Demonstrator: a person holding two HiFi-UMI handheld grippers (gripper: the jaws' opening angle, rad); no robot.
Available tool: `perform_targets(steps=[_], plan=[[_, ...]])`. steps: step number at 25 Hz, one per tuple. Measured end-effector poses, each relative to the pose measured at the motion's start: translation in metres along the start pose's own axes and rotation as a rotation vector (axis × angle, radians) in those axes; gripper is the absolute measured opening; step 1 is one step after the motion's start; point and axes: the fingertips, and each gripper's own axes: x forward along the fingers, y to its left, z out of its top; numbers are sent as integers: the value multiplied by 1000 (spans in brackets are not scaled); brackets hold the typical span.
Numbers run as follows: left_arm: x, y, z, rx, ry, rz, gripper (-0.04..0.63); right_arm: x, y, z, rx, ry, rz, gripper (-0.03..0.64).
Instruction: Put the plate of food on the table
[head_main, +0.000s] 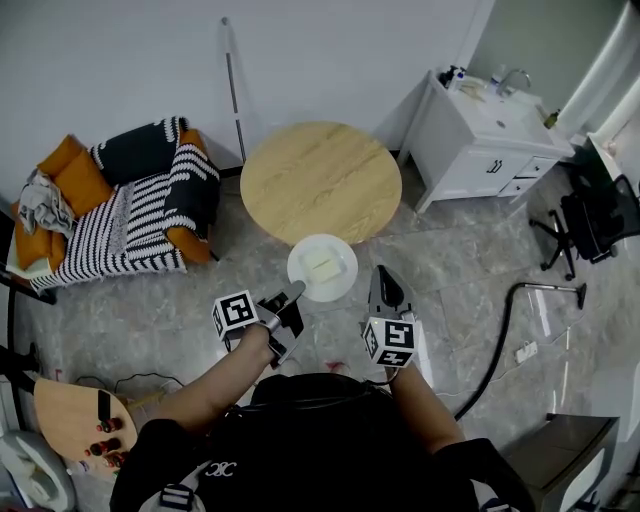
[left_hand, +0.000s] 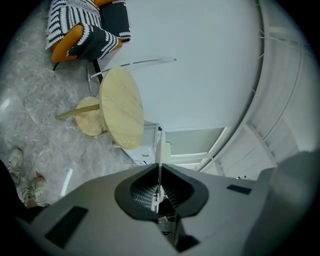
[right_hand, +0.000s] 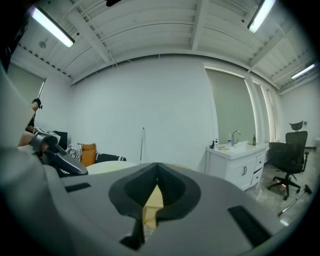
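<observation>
A white plate (head_main: 322, 267) with a pale slab of food (head_main: 324, 268) hangs in the air just short of the round wooden table (head_main: 320, 180). My left gripper (head_main: 297, 290) is shut on the plate's near-left rim. In the left gripper view the plate (left_hand: 159, 145) shows edge-on as a thin white line between the closed jaws of that gripper (left_hand: 159, 167), with the table (left_hand: 121, 107) ahead. My right gripper (head_main: 381, 274) hangs beside the plate's right side, shut and holding nothing. In its own view the right gripper (right_hand: 156, 181) shows closed jaws.
A white sink cabinet (head_main: 490, 150) stands right of the table and a striped armchair (head_main: 140, 210) with orange cushions stands to its left. A black office chair (head_main: 595, 215) and a vacuum hose (head_main: 500, 340) are on the right. A small wooden stool (head_main: 70, 420) sits at lower left.
</observation>
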Motion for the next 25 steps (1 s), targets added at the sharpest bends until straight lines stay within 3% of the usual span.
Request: perform_targets(steps=[14,25], plan=[[-5,-9,15,17,-1,-20,23,6,7,13,-34,-35,-17,8],[-21,5,36,14,59,-17,23,16,28,19,-15,-39,-76,7]])
